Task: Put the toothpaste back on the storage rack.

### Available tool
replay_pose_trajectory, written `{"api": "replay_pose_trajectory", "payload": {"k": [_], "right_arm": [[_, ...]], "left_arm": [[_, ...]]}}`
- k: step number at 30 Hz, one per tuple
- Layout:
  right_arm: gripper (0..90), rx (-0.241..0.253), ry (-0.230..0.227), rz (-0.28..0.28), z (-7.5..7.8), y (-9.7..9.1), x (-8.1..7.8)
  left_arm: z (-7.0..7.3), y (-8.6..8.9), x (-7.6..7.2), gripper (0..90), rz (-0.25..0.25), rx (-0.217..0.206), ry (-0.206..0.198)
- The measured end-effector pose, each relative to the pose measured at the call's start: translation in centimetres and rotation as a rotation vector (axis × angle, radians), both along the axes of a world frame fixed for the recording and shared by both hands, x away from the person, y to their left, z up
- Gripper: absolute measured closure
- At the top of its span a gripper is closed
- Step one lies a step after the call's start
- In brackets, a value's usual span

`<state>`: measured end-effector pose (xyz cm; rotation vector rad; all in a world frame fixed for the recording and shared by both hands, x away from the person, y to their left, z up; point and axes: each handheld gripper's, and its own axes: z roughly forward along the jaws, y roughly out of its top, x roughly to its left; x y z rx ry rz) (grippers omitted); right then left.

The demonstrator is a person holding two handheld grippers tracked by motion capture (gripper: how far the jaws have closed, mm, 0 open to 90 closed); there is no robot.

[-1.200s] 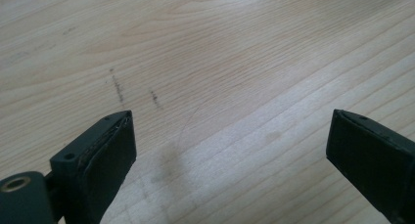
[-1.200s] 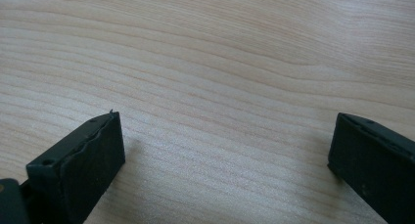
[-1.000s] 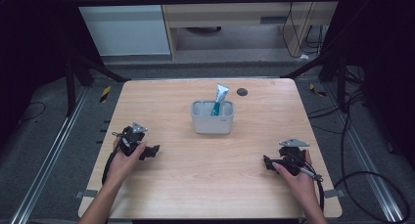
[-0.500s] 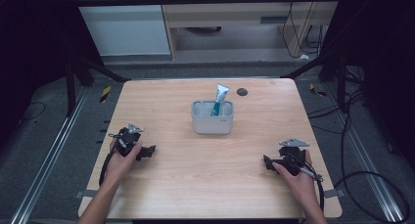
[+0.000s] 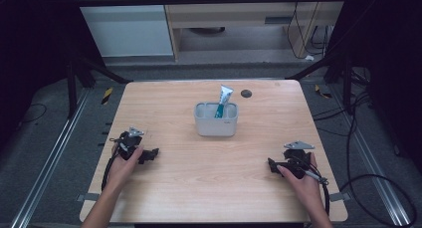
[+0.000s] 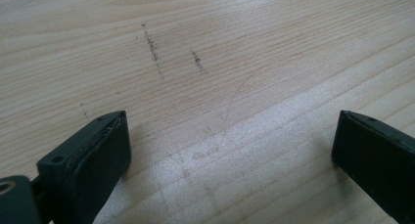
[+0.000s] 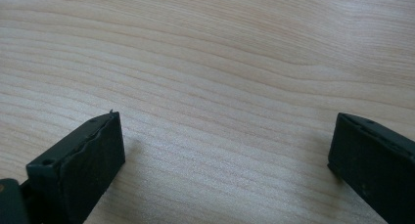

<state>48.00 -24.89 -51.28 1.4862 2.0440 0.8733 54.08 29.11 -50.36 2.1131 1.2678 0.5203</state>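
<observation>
My left hand (image 5: 121, 163) rests low on the wooden table (image 5: 209, 188), to the near left of the white holder (image 5: 215, 121), with the left gripper (image 5: 152, 153) pointing inward along the tabletop. In the left gripper view its jaws stand wide apart with nothing between them but bare wood marked by a few dark scuffs (image 6: 152, 50). My right hand (image 5: 301, 175) lies to the near right of the holder, well apart from it, and the right gripper (image 5: 271, 166) also points inward toward the table's middle. Its jaws are spread wide too, over plain wood grain, gripping nothing. A grey three-cornered plate (image 5: 297, 145) sits on top of it, and a cable (image 5: 326, 198) trails back along my forearm.

The holder stands at the table's middle, toward the far side, with a toothpaste tube (image 5: 222, 101) upright inside, leaning slightly. The tube's lower part is hidden by the holder's wall. A small dark round thing (image 5: 246, 93) lies just beyond the holder to the right; I cannot make out what it is.
</observation>
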Motion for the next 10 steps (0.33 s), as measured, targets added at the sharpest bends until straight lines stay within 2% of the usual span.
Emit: {"api": "replay_pose_trajectory", "payload": {"k": [3,10], "right_arm": [[0.5,0.0,0.0,0.0,0.0,0.0,0.0],[0.5,0.0,0.0,0.0,0.0,0.0,-0.01]], "left_arm": [[-0.41,0.25,-0.14,0.0,-0.007,-0.025,-0.041],[-0.42,0.23,-0.14,0.0,-0.004,-0.025,-0.041]]}}
